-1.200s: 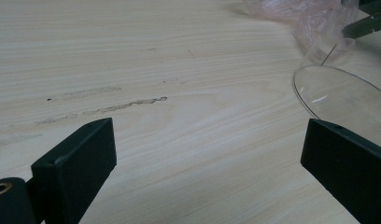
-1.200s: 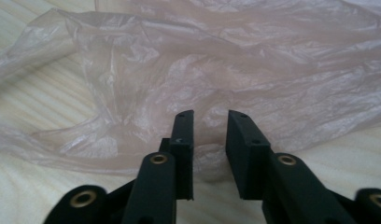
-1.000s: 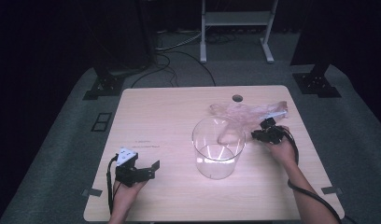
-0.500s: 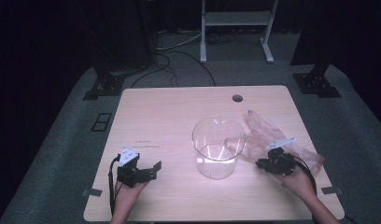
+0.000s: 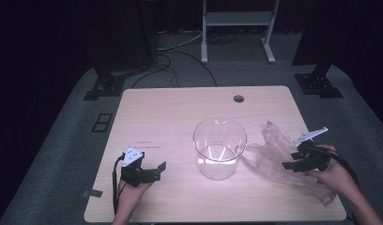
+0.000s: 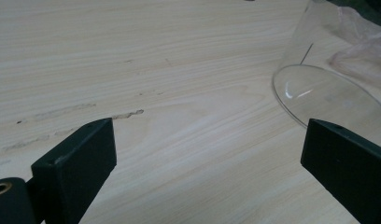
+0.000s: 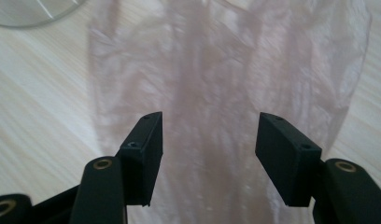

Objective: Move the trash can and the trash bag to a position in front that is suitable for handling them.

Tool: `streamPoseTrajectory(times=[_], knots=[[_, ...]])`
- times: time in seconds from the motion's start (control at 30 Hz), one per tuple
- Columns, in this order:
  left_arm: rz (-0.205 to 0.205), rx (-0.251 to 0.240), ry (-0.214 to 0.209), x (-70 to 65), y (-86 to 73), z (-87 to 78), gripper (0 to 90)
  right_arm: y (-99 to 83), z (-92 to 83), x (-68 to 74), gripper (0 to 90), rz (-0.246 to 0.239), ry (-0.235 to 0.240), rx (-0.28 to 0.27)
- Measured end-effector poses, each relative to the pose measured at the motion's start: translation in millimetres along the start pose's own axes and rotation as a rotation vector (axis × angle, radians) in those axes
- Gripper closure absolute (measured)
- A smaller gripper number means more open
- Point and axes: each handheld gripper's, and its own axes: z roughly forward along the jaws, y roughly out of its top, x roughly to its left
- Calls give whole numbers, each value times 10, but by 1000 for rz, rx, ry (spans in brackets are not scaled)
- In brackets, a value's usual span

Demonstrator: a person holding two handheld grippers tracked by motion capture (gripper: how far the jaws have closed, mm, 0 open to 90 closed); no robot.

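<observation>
Two grippers, jaws spread and empty: the left gripper (image 5: 154, 169) faces a clear glass cylinder (image 5: 219, 147); thin crumpled translucent plastic bag (image 7: 226, 84) lies beneath the right gripper's (image 5: 293, 160) fingertips.

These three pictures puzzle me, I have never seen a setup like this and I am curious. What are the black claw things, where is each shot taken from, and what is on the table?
A person sits at a wooden table with a hand-held two-jaw gripper in each hand. The high view looks down from above: the left gripper rests near the front edge, and the right gripper is over a thin clear plastic bag. Between them stands a clear round container, open at the top. The other two pictures come from cameras riding on the grippers, looking along their black jaws. Both pairs of jaws stand open. Nothing is held: the left faces bare wood and the container's base, the right sits over the bag.
</observation>
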Motion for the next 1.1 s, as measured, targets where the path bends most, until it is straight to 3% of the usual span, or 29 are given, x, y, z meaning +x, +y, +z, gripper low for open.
streamPoseTrajectory(times=[0.1, 0.23, 0.4, 0.67, 0.87, 1.1], knots=[[4, 6, -9, -9, -1, 12, 21, -15, 97, -120, 383, 10, 3, 50], [10, 14, -16, -13, -16, 17, 21, -33, 247, -151, 420, -8, 22, 113], [21, 6, -28, -12, -6, 3, 21, -74, 361, -96, 608, -56, 38, 175], [38, 15, -47, -22, 2, 7, 31, -121, 349, -80, 875, -27, 43, 149], [50, 19, -86, -43, 18, 5, 40, -112, 230, -105, 897, -13, 44, 110], [74, 24, -104, -82, 26, 24, 40, 9, -203, -124, 898, -22, 40, 25]])
